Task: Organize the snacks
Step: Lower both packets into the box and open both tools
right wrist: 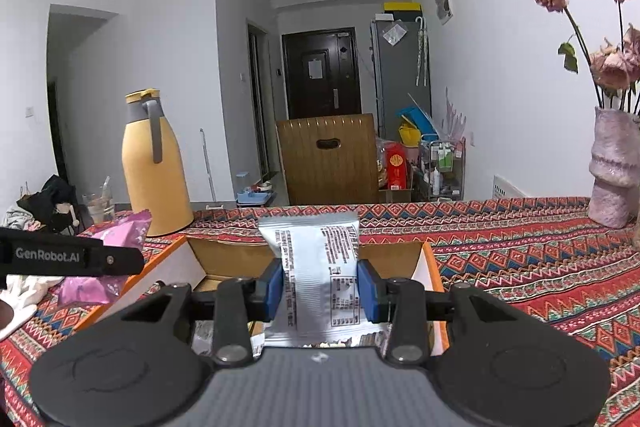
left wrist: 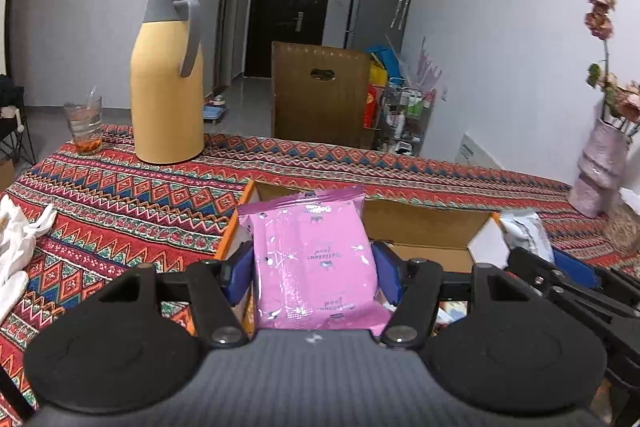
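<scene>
Snack packets sit one in each gripper above an open cardboard box [left wrist: 420, 223] with orange edges on the tabletop [left wrist: 120, 195]. More packets lie in the box under the fingers, though they are hard to make out. The left gripper [left wrist: 314, 267] has its blue fingers [left wrist: 240, 263] pressed on both sides of a pink packet [left wrist: 316, 259], part-way open around it. The right gripper [right wrist: 320, 291] pinches a narrower silver packet [right wrist: 316, 267] between closer-set fingers [right wrist: 370, 291], with the box beyond its fingertips.
</scene>
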The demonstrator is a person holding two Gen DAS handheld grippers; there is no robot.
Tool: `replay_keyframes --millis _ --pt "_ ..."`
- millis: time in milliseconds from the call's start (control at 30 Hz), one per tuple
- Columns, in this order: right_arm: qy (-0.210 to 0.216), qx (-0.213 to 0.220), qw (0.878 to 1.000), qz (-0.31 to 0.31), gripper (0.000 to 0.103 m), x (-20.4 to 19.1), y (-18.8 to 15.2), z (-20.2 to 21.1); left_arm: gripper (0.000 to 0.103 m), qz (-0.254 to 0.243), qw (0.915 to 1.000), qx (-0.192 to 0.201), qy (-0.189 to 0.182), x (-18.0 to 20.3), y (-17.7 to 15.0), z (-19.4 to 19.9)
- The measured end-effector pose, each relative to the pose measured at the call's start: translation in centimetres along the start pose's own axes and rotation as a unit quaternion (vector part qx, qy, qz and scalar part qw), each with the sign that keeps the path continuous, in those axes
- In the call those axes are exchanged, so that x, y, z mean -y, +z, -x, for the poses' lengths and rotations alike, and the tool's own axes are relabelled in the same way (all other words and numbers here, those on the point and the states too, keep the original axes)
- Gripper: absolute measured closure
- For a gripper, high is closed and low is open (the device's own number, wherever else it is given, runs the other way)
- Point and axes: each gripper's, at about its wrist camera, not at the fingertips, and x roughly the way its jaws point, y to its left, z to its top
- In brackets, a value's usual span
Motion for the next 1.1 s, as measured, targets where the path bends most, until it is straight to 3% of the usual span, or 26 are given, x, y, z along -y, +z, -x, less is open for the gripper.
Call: replay_keyframes --millis 567,667,733,767,800,833,900,1100 --pt "-0.002 -0.036 0.999 0.001 0.065 -0.1 -2.2 -3.2 0.040 0.006 0.9998 -0.017 -0.010 -1.4 -1.6 -3.5" --pt "-0.005 -0.038 0.999 -0.002 0.060 -0.1 -2.4 -3.3 0.038 0.009 0.9998 -0.014 -0.015 -1.5 -1.8 -3.3" --pt "-0.005 -0.035 0.999 -0.007 0.046 0.2 -2.3 -3.1 0.023 0.013 0.9998 -0.006 -0.015 -1.6 -1.8 -2.9" --pt "-0.006 -0.031 0.999 -0.010 0.039 0.3 -2.3 -2.8 0.011 0.017 0.9998 -0.001 -0.014 -1.7 -1.8 -2.7" --pt "-0.008 -0.025 1.000 -0.013 0.025 0.4 -2.3 -2.6 0.002 0.021 0.9997 0.009 -0.010 -1.9 -1.9 -2.3" --pt "-0.009 -0.020 1.000 -0.016 0.010 0.5 -2.3 -2.4 0.000 0.024 0.9995 0.018 -0.007 -2.0 -1.9 -2.0" --pt "-0.012 -0.009 1.000 -0.021 0.000 0.5 -2.3 -2.0 0.000 0.030 0.9992 0.025 -0.006 -2.0 -1.8 -1.7" --pt "-0.019 -0.008 0.999 -0.030 0.000 0.7 -2.1 -1.8 0.000 0.033 0.9992 0.023 -0.005 -2.2 -1.8 -1.7"
